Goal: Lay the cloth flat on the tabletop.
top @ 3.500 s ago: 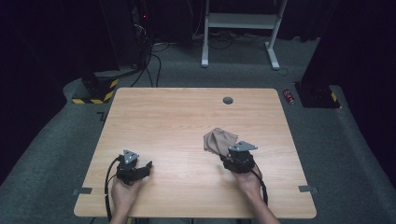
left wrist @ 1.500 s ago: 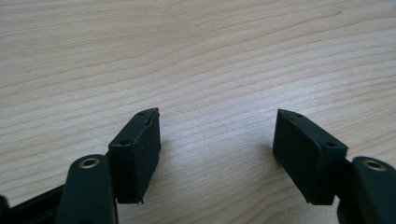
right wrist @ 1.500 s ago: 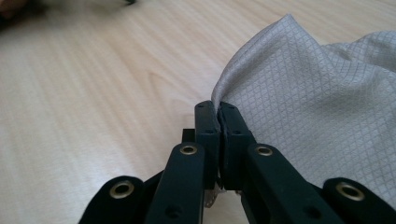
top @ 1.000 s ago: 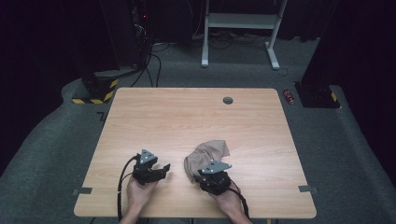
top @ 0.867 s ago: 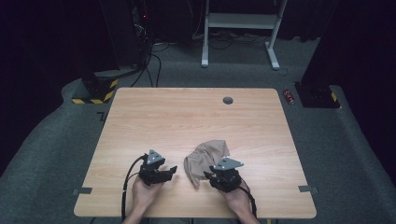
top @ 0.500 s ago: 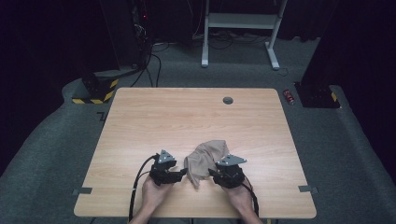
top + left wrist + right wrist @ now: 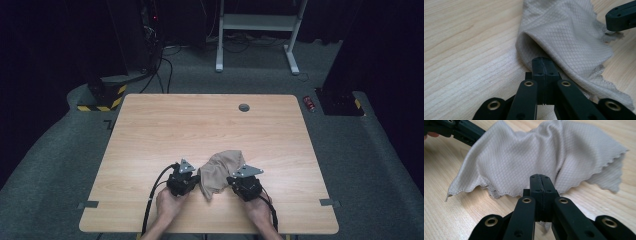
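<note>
A crumpled beige cloth [image 7: 220, 172] lies on the wooden table [image 7: 200, 125] near its front edge, between my two grippers. My left gripper [image 7: 196, 181] sits at the cloth's left edge. In the left gripper view its jaws [image 7: 543, 61] have just closed and pinch a fold of the cloth [image 7: 569, 37]. My right gripper [image 7: 231, 183] is at the cloth's right edge. Its jaws [image 7: 541, 178] have also just closed, with the cloth's scalloped hem [image 7: 524, 160] caught at their tips. Each gripper view shows the other gripper's black jaw beyond the cloth [image 7: 621, 18] [image 7: 461, 130].
A small dark grommet [image 7: 244, 107] is set in the table near its far edge. On the floor beyond are a red can [image 7: 310, 103], a white desk frame [image 7: 255, 22] and a yellow-and-black striped base [image 7: 102, 97].
The left gripper has slid right to the cloth, and the right gripper has settled at the cloth's other side. Both pairs of jaws have closed on the cloth's edges.
</note>
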Action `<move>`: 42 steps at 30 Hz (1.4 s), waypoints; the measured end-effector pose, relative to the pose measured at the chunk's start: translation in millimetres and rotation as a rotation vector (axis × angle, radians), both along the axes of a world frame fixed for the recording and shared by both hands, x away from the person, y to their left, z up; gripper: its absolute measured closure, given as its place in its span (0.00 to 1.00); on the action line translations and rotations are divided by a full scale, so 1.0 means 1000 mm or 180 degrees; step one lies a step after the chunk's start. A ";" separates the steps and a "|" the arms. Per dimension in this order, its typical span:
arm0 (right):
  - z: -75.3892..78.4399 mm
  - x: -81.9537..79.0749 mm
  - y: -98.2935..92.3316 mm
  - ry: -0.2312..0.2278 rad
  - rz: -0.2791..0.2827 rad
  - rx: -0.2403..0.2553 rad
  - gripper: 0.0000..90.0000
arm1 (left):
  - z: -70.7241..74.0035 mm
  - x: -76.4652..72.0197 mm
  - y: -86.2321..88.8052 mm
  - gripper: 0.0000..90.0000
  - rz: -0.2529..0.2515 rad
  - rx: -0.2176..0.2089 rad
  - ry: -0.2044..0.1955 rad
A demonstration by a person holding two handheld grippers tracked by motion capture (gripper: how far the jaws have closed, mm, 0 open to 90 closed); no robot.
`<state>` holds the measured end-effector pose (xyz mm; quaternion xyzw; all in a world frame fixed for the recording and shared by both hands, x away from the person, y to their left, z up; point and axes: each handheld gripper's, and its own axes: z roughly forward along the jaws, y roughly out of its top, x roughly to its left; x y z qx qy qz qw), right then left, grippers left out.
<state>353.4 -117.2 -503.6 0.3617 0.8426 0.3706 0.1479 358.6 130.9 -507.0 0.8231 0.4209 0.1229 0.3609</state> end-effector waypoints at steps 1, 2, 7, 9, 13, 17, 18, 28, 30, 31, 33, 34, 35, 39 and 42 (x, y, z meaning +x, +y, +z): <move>0.001 0.000 -0.001 -0.0021 0.0004 0.0013 1.00 | 0.000 0.000 0.000 1.00 0.0000 0.0000 0.0000; 0.002 -0.001 -0.002 -0.0020 -0.0005 0.0044 1.00 | 0.003 -0.001 0.005 1.00 0.0029 -0.0018 -0.0028; 0.000 0.001 0.000 -0.0054 -0.0096 -0.0008 0.74 | 0.007 -0.005 0.012 0.87 0.0034 -0.0170 -0.0036; -0.005 0.007 0.002 -0.0006 -0.0171 -0.0022 0.70 | 0.005 -0.007 0.005 0.71 -0.0006 -0.0123 0.0039; -0.009 0.013 0.005 0.0090 -0.0139 -0.0077 0.82 | -0.004 -0.007 -0.006 0.59 0.0017 0.0015 0.0071; -0.010 0.013 0.004 0.0120 -0.0087 -0.0109 0.98 | -0.006 -0.006 -0.009 0.57 0.0032 0.0036 0.0066; -0.009 0.013 0.003 0.0111 -0.0076 -0.0100 0.99 | -0.006 -0.006 -0.009 0.57 0.0033 0.0042 0.0066; 0.008 0.009 -0.026 -0.0028 -0.0265 0.0069 1.00 | -0.006 -0.009 -0.010 0.72 -0.0021 0.0247 -0.0059; 0.008 0.009 -0.030 -0.0028 -0.0291 0.0066 1.00 | -0.005 -0.009 -0.010 0.81 -0.0060 0.0232 -0.0053; 0.008 0.009 -0.030 -0.0028 -0.0291 0.0066 1.00 | -0.005 -0.009 -0.010 0.85 -0.0060 0.0232 -0.0053; 0.007 0.009 -0.033 -0.0023 -0.0302 0.0063 1.00 | -0.005 -0.009 -0.012 0.97 -0.0125 0.0177 -0.0001; 0.007 0.008 -0.034 -0.0007 -0.0321 0.0070 1.00 | -0.005 -0.009 -0.012 0.97 -0.0146 0.0189 -0.0010; 0.007 0.007 -0.036 -0.0013 -0.0321 0.0074 1.00 | -0.004 -0.008 -0.012 0.99 -0.0156 0.0245 -0.0031; 0.015 0.001 -0.042 -0.0076 -0.0316 0.0162 1.00 | 0.009 -0.004 0.002 1.00 -0.0061 0.0257 -0.0143; 0.019 -0.001 -0.042 -0.0106 -0.0310 0.0169 1.00 | 0.026 0.003 0.022 1.00 0.0121 0.0225 -0.0264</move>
